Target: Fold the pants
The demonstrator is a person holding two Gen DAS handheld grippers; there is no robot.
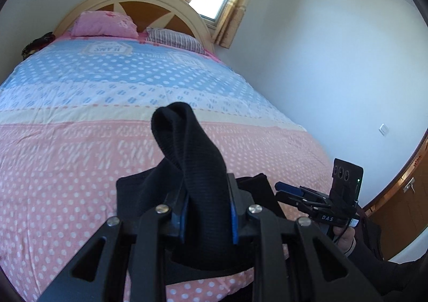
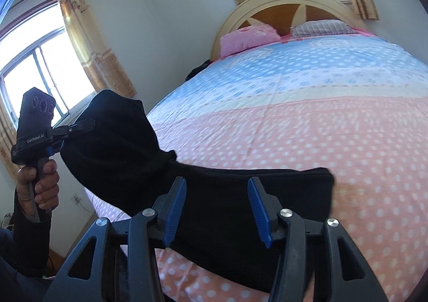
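Left gripper [image 1: 208,217] clamped on black pants [image 1: 187,157], lifted above bed [image 1: 80,141]; right gripper [image 2: 218,207] parted, fabric lying loose between pads. Risk: unheld side sagging, skewing fold.

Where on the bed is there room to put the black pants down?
The quilt lies bare from the pink pillow and striped pillow down to the black pants. It's crowded at the near edge, where the left gripper and right gripper meet the pants.
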